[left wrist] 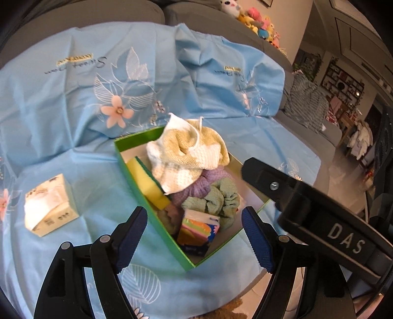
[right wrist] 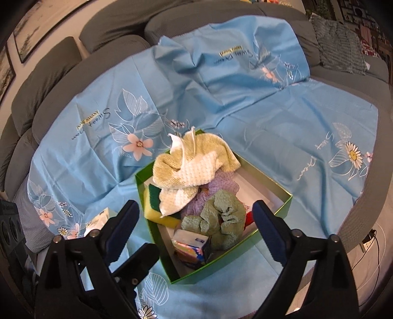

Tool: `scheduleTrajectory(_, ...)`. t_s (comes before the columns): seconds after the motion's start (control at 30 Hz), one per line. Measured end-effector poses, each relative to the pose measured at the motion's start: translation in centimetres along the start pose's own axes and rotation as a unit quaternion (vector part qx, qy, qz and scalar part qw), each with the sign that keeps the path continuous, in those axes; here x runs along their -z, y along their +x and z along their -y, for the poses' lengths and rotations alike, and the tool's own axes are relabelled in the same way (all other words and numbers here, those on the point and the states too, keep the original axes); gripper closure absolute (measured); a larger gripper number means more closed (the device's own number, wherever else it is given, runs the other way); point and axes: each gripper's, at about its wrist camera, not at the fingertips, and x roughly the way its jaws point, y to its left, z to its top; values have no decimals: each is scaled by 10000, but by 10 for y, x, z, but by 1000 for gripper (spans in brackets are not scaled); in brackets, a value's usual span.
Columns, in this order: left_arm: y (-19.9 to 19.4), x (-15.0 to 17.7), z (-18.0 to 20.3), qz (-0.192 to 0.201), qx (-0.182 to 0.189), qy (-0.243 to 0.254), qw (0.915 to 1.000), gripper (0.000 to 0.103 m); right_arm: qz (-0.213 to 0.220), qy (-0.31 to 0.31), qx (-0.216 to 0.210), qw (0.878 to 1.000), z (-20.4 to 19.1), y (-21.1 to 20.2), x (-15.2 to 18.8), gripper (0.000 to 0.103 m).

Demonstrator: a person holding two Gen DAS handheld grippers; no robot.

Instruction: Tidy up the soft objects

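Observation:
A green box (left wrist: 127, 169) (right wrist: 142, 196) sits on a blue cloth. It holds a yellow-and-white towel (left wrist: 186, 152) (right wrist: 191, 166) on top, a yellow sponge (left wrist: 149, 181) (right wrist: 159, 213), a purple cloth (left wrist: 196, 186) (right wrist: 221, 184), a green cloth (left wrist: 216, 198) (right wrist: 221, 216) and a colourful tissue pack (left wrist: 196, 228) (right wrist: 191, 245). My left gripper (left wrist: 194, 240) is open and empty, just above the box's near corner. My right gripper (right wrist: 196, 233) is open and empty over the box. A small tissue pack (left wrist: 49, 203) (right wrist: 98, 220) lies on the cloth left of the box.
The blue floral cloth (left wrist: 73, 98) (right wrist: 270, 122) covers a grey sofa (right wrist: 110, 29). The right gripper's body (left wrist: 319, 208) shows at right in the left wrist view. Plush toys (left wrist: 258, 19) sit on the sofa back. The floor lies to the right.

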Motion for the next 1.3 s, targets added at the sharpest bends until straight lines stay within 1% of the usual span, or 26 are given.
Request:
scheduleTrajectory(0.17, -12, 4, -2, 84, -107, -43, 9999, 23, 214, -111, -48, 9997, -7, -18, 2, 5)
scheduleTrajectory(0.47, -20, 10, -4, 127, -90, -86, 9998, 23, 314, -270, -20, 9991, -18, -34, 10, 4)
scheduleTrajectory(0.77, -20, 17, -4, 49, -73, -122, 9999, 23, 314, -251, 82, 9992, -18, -36, 12, 3)
scheduleTrajectory(1.0, -18, 16, -5, 11, 7, -140, 9999, 23, 308, -270, 110, 9991, -17, -35, 12, 3)
scheduleTrajectory(1.3, -16, 17, -5, -42, 13, -139, 9999, 23, 280, -268, 163, 9991, -16, -33, 13, 3)
